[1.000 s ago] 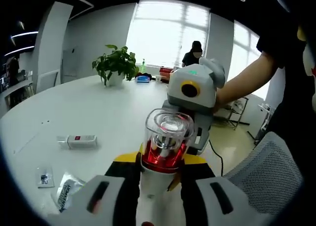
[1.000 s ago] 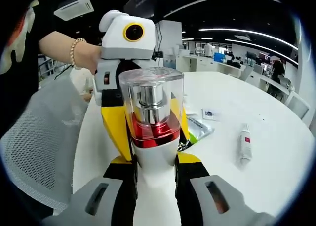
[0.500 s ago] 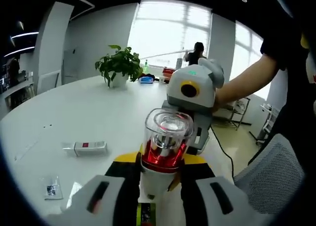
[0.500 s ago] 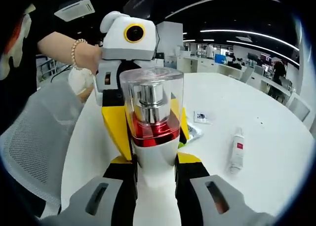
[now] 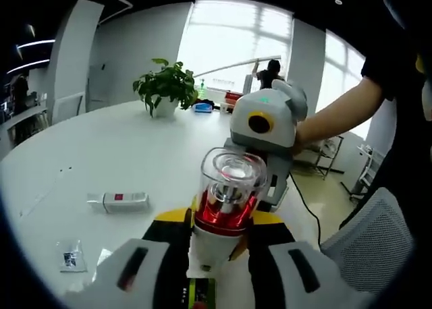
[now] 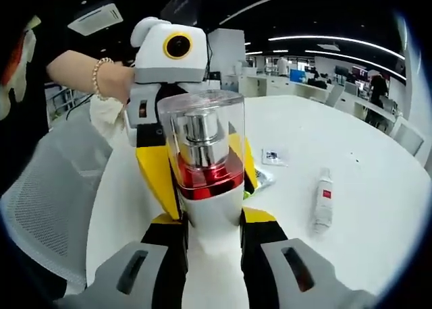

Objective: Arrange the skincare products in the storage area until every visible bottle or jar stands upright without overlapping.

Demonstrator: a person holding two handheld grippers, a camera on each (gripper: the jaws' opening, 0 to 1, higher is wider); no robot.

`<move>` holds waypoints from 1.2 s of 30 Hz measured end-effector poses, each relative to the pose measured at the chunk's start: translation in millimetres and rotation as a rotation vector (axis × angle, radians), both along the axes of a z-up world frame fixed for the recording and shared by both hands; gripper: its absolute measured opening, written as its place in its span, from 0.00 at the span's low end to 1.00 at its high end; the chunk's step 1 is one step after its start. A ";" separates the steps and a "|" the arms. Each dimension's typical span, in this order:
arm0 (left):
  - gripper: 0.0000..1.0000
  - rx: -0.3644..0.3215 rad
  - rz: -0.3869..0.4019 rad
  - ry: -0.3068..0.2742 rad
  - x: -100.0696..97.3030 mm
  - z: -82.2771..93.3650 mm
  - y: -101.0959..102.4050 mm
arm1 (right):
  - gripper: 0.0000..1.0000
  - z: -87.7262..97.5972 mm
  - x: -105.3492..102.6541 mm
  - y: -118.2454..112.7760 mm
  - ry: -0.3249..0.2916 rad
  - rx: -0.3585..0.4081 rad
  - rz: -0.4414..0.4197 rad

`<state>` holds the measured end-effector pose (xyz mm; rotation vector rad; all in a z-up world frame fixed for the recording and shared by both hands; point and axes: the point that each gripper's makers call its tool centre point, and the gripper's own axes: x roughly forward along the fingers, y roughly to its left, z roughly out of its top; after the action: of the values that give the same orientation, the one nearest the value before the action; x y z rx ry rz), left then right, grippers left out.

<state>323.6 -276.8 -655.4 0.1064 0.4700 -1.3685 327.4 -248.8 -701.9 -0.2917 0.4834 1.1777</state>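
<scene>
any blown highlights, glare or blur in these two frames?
Left gripper view: the big window is blown out to white, the potted green plant in front of it backlit yet readable, and the white round table carries a broad sheen. Right gripper view: ceiling strip lights streak brightly, the clear-capped red-and-white pump bottle shows reflections on its cap, and fisheye bending curves the table edge. Both are sharp.

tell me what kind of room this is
Most likely an open-plan office or meeting area: a large round white table, a potted plant by tall windows, a mesh office chair, and rows of desks under strip lights.
</scene>
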 end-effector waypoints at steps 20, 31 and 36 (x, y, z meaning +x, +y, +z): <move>0.48 -0.045 0.157 0.053 2.5 15.9 7.6 | 0.63 12.0 -19.7 -14.0 -0.016 -0.012 -0.136; 0.74 -0.056 0.246 0.103 -5.3 14.2 23.0 | 0.82 26.5 -28.4 -27.5 -0.045 -0.006 -0.225; 0.76 -0.058 0.275 0.122 -10.8 13.9 29.9 | 0.83 26.3 -34.1 -28.7 -0.044 -0.009 -0.230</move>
<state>312.8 -246.8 -641.4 -0.0879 0.5259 -1.1205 293.4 -277.4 -675.6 -0.2612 0.4707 0.9436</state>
